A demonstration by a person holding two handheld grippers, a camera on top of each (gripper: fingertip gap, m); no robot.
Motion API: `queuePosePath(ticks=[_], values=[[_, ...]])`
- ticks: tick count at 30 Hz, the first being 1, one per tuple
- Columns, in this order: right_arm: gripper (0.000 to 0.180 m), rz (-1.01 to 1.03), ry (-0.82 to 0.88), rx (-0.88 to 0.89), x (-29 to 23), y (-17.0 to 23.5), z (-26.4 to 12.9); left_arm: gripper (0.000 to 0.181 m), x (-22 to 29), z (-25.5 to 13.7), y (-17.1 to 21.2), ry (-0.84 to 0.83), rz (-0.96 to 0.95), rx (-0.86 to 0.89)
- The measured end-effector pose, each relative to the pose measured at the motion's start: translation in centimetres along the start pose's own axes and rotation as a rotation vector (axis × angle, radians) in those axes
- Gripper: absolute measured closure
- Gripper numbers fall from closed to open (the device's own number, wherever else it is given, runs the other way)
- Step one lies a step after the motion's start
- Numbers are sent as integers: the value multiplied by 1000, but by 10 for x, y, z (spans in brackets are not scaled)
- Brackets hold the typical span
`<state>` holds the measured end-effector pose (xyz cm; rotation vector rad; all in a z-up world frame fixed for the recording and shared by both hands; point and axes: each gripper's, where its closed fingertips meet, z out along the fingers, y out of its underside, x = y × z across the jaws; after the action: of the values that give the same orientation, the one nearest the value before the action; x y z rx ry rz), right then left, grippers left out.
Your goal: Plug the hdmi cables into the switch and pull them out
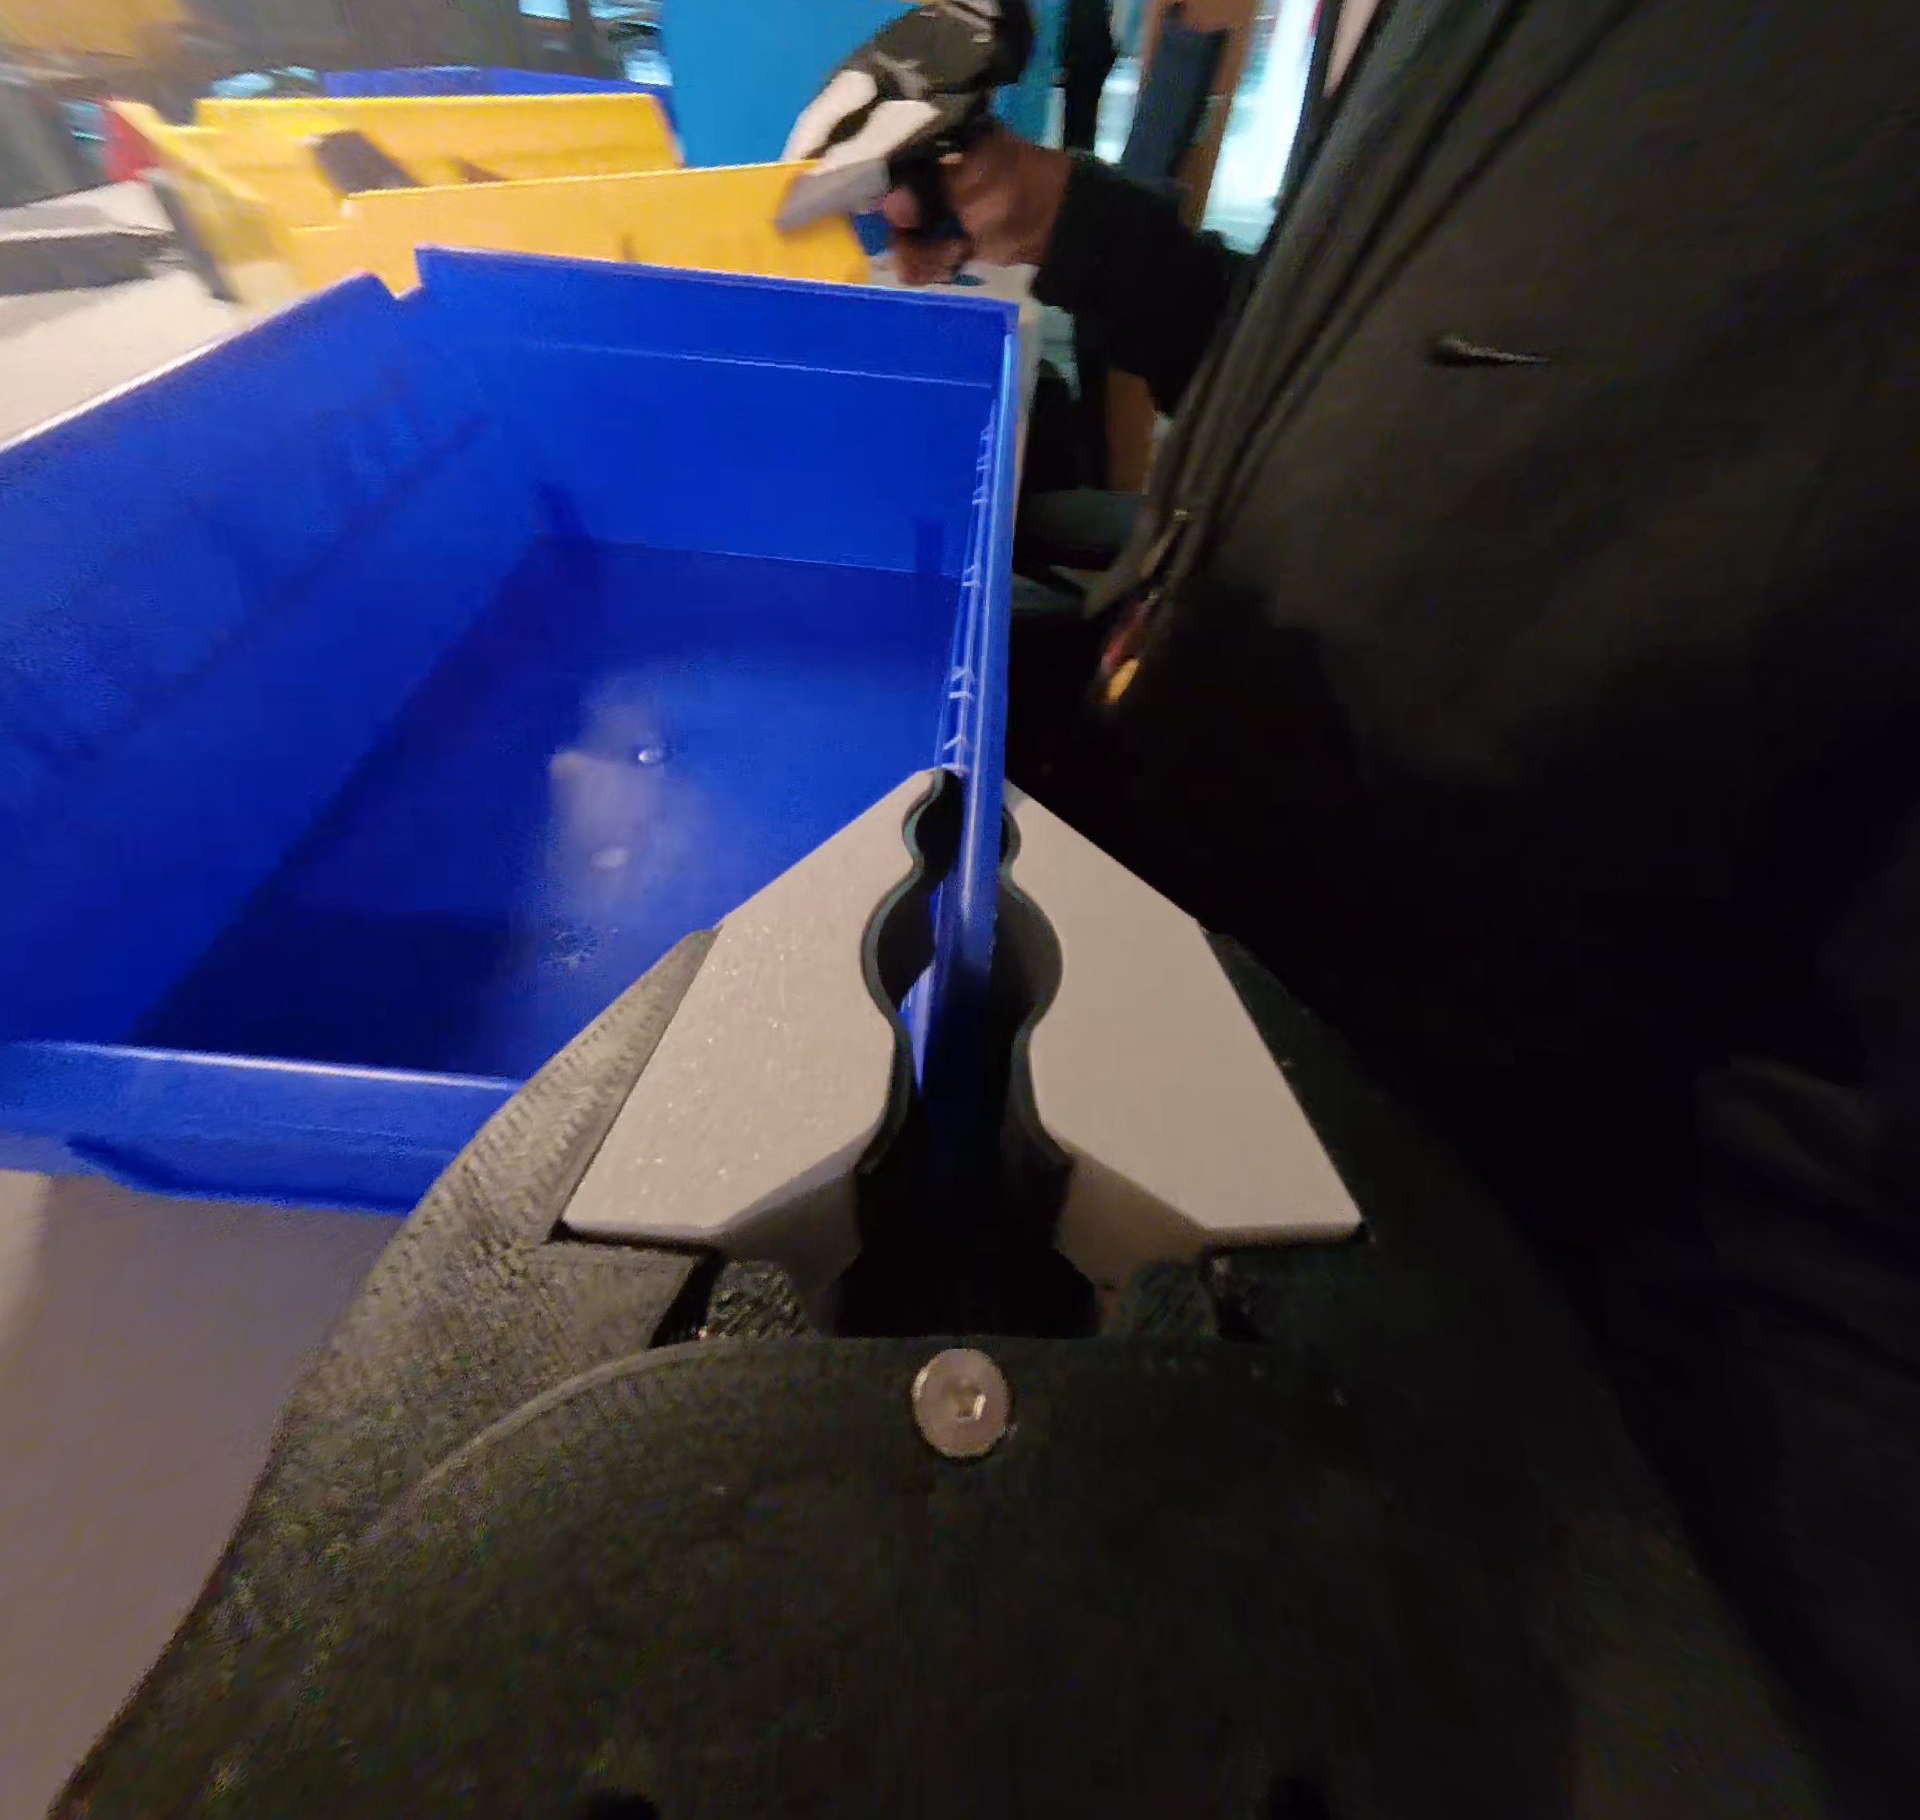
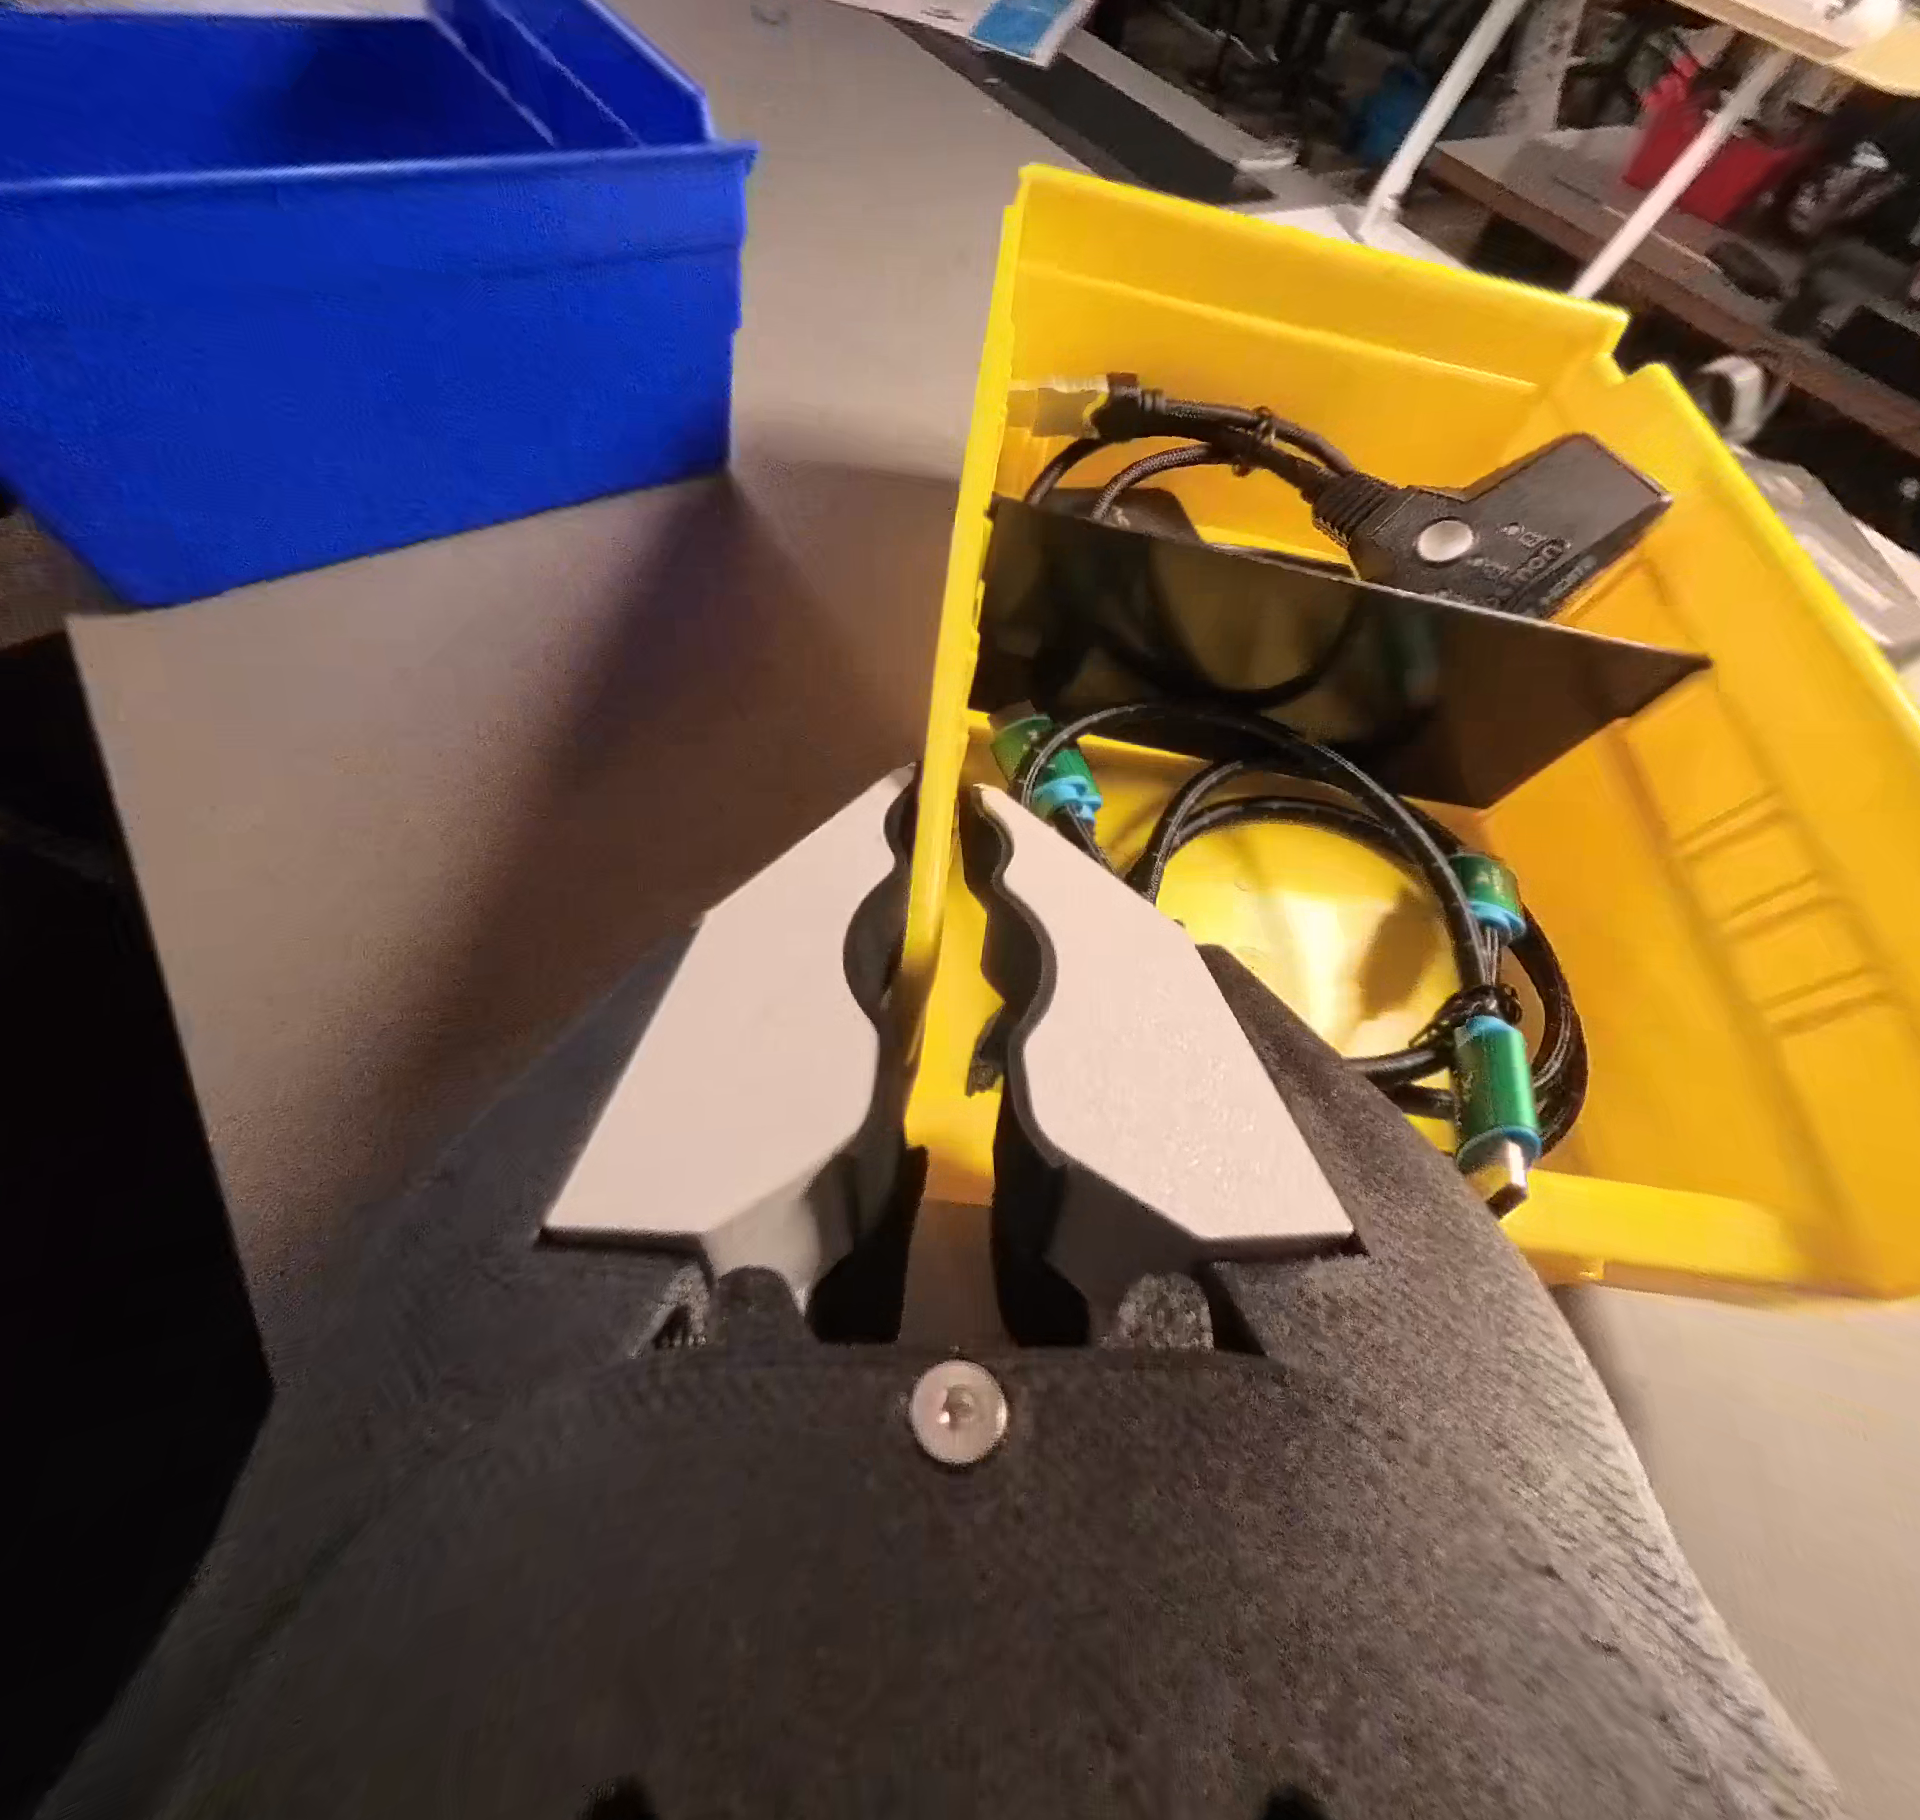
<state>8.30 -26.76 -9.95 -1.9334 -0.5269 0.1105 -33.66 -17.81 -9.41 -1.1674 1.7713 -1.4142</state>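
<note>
Left gripper [image 1: 975, 814] pinching the right wall of an empty blue bin [image 1: 727, 368]. Right gripper [image 2: 943, 783] clamped on the left wall of a yellow bin [image 2: 1766, 835] on the grey table [image 2: 468, 731].

Inside, black switch [image 2: 1496, 534] at 1 o'clock behind a black divider [image 2: 1351, 669]; coiled hdmi cables [image 2: 1486, 1064], green-plugged, at 3 o'clock.

Probably still positioning bins, nothing plugged; blur hides details.

Next: release the wall, reach for a plug.

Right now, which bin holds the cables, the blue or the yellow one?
The yellow bin gripped by the right tool. A black divider splits it: the switch behind, the green-plugged cables in front. The blue bin on the left tool looks empty.
</note>
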Motion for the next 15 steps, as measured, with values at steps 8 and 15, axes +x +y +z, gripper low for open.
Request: queuePosePath(ticks=[8, 15], values=[[172, -122, -338, 41, -5, -33, 70, 179, 18, 46, -11, 206, 36, -21], [171, -92, -523, 79, -1, -68, 144, 179, 15, 109, -29, 224, 65, -11]])
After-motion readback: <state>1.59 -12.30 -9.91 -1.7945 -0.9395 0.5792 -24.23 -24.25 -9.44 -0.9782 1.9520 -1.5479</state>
